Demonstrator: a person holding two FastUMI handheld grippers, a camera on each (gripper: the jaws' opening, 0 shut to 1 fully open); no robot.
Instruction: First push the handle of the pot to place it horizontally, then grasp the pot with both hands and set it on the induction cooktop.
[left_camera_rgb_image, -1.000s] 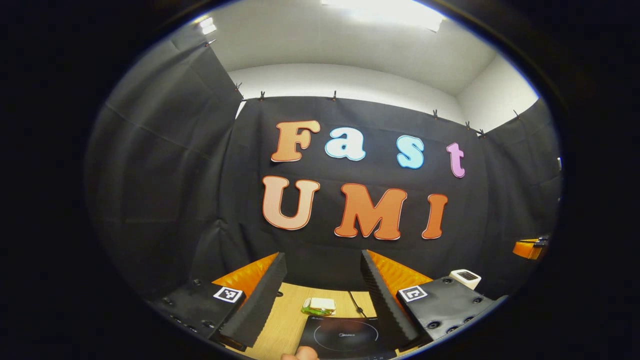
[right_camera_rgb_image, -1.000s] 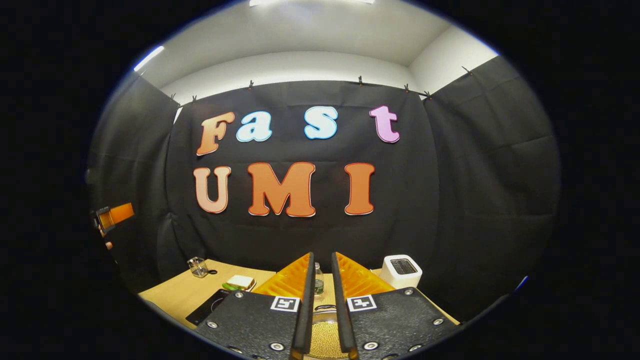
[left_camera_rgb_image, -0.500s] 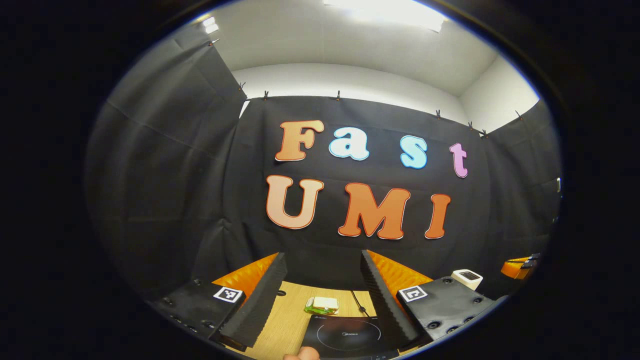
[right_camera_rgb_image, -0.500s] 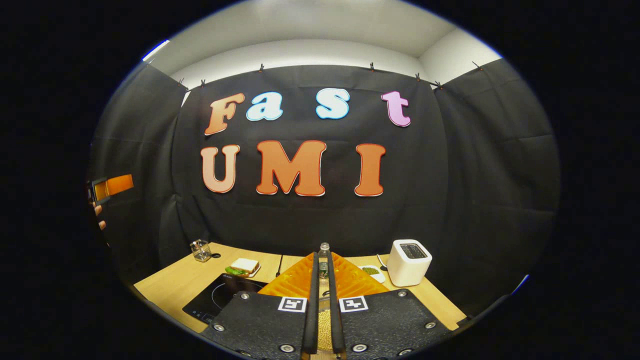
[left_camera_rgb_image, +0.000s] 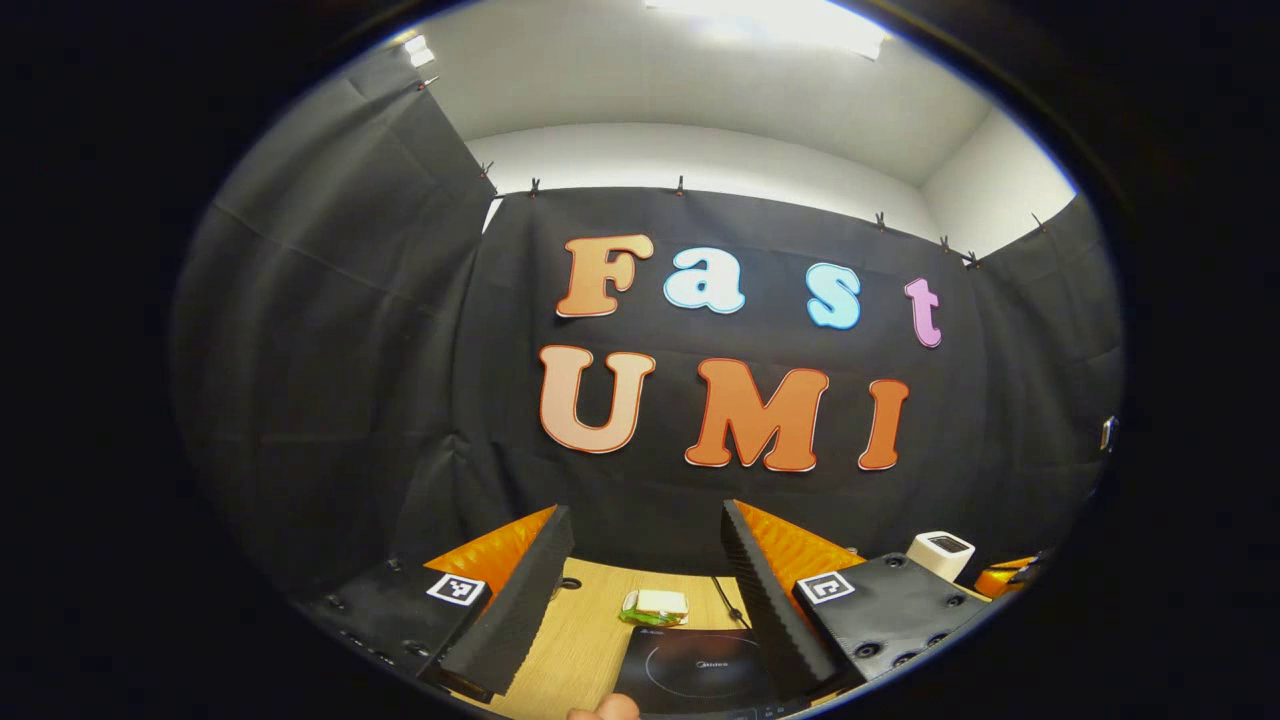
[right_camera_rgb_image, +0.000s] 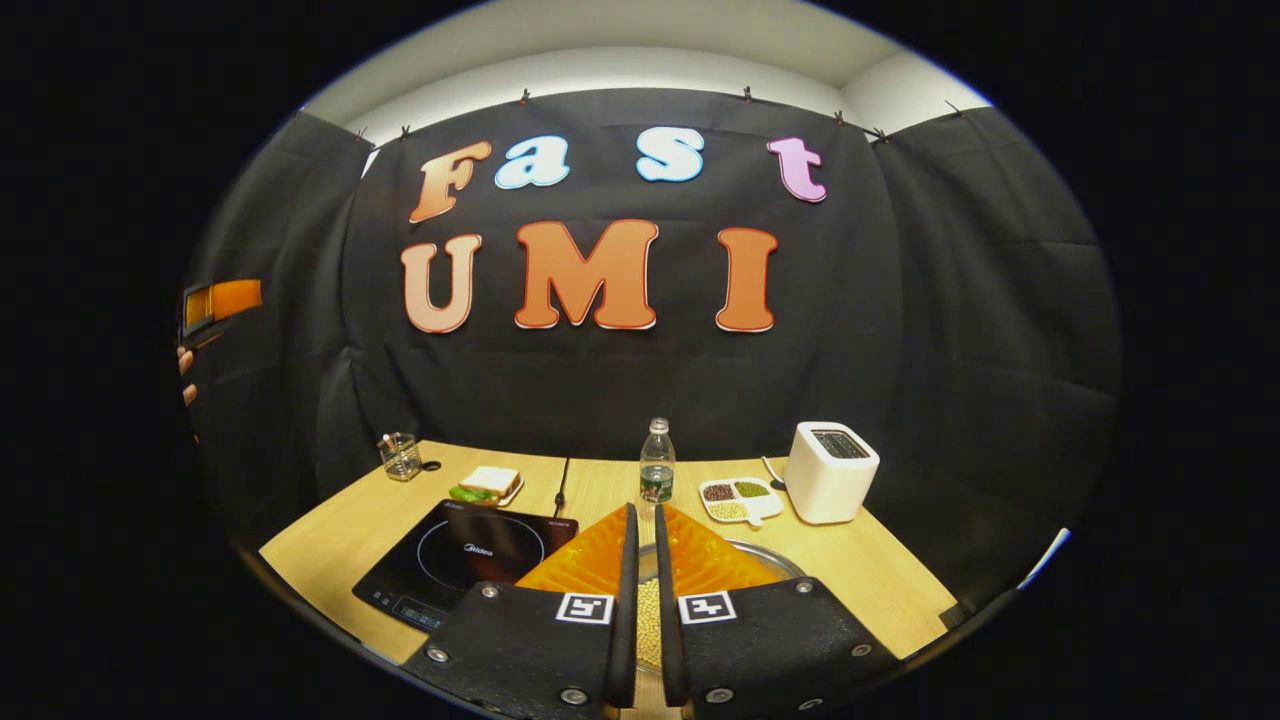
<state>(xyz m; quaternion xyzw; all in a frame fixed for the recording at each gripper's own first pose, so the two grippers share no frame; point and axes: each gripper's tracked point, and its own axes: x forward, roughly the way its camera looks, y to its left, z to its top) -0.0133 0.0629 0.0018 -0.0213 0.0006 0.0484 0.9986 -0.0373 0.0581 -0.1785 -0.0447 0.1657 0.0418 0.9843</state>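
Between and below my right gripper's (right_camera_rgb_image: 640, 515) fingers lies the metal pot (right_camera_rgb_image: 775, 557), filled with pale beans (right_camera_rgb_image: 648, 620); its handle is hidden by the fingers. The jaws stand nearly together with nothing gripped. The black induction cooktop (right_camera_rgb_image: 465, 555) lies on the wooden table (right_camera_rgb_image: 330, 530), left of the pot. My left gripper (left_camera_rgb_image: 645, 515) is open, held above the table with the cooktop (left_camera_rgb_image: 700, 668) under its jaws. That left gripper (right_camera_rgb_image: 222, 300) also appears high at the far left of the right gripper view, held by a hand.
Behind the pot stand a water bottle (right_camera_rgb_image: 656, 470), a divided dish of beans (right_camera_rgb_image: 738, 497) and a white toaster (right_camera_rgb_image: 830, 472). A sandwich on a plate (right_camera_rgb_image: 487, 483) and a glass (right_camera_rgb_image: 400, 455) sit behind the cooktop. A cable (right_camera_rgb_image: 562, 485) runs to the back.
The right gripper has tipped downward, bringing the table, cooktop and pot into view, and its jaws have narrowed. The left gripper has hardly moved.
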